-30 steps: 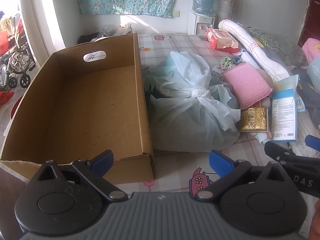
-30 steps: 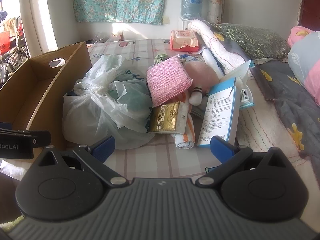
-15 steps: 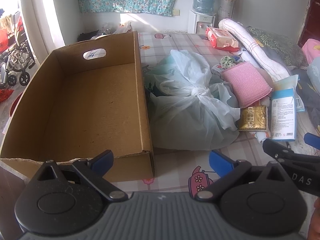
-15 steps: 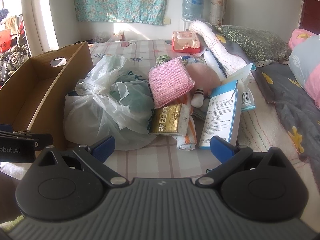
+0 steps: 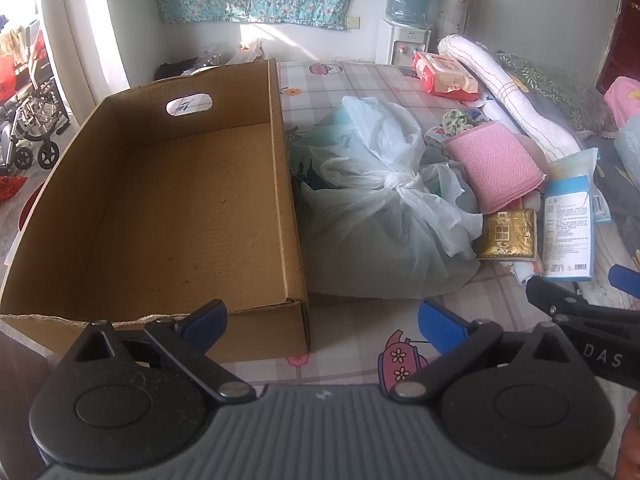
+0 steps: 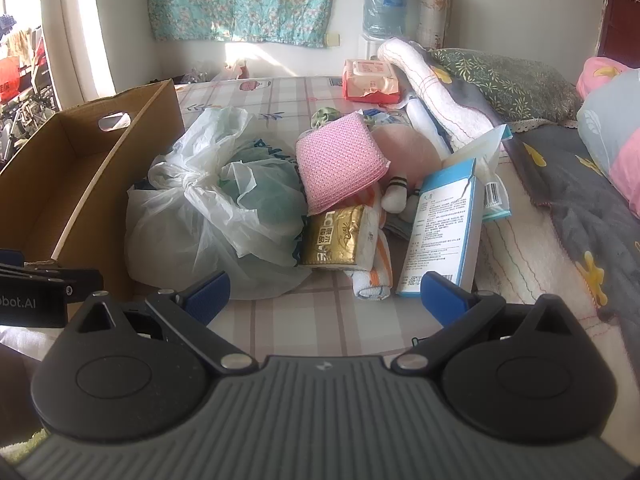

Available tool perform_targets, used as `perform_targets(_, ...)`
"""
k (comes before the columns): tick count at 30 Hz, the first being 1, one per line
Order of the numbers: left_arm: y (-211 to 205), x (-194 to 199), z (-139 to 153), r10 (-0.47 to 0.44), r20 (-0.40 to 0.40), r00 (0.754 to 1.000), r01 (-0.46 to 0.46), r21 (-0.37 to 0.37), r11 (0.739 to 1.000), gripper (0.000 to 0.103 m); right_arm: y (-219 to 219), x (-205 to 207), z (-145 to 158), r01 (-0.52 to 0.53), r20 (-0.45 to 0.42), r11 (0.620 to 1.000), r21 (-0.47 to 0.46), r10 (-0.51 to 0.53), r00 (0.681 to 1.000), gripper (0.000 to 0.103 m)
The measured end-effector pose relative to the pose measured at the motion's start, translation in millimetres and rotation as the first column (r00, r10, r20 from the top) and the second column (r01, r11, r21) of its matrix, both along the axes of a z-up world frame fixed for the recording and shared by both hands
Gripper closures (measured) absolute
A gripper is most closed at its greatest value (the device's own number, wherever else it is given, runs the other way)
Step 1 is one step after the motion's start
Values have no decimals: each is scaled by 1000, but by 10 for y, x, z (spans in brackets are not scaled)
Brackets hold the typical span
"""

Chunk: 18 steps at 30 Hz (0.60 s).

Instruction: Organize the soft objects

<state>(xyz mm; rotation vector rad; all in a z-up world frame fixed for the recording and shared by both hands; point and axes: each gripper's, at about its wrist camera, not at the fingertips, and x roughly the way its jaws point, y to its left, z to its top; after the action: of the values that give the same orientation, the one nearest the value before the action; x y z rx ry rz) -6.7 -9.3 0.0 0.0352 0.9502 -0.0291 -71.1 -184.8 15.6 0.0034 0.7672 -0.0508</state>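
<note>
On the right gripper (image 5: pixel 600 344), where it enters your left view, you can read "DAS". Your right view shows the left gripper (image 6: pixel 32 300) marked "obot.AI", its start cut off by the frame edge. The gold tissue pack (image 6: pixel 334 242) carries large letters, roughly "LC" and "VE", plus characters too small to read. The blue box (image 6: pixel 440 236) has fine print and a barcode, both illegible.

Both views are taken low from the bed's near edge, facing the far wall. The cardboard box (image 5: pixel 180 208) is framed closely by the left view, the pile by the right. The knotted plastic bag (image 5: pixel 380 216) (image 6: pixel 216 216) is shared.
</note>
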Motion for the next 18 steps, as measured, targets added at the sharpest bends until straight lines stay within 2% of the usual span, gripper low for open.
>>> perform_targets(18,5,-4,-7,0,-5,1000,0,2,1000,1,15,11,-37,-2,-5,1000,3,2,1000,1)
